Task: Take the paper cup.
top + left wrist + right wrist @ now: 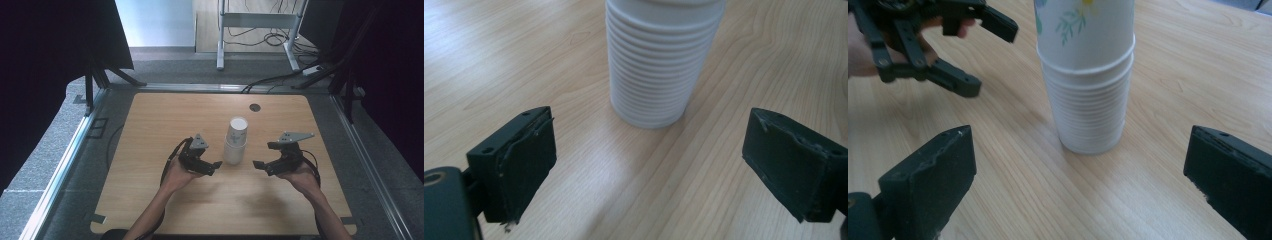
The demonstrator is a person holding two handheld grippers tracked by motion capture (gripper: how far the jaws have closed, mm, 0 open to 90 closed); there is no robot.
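Nearest the person, the left gripper (216, 164) and right gripper (257, 164) hover low over the wooden table (150, 200), jaws spread wide and empty, one on either side of the stack of paper cups (235, 141). The stack stands upright near the table's middle: white ribbed rims nested below, with a leaf-and-flower print on the top cup (1084, 22). Its top is cut off in both gripper views.
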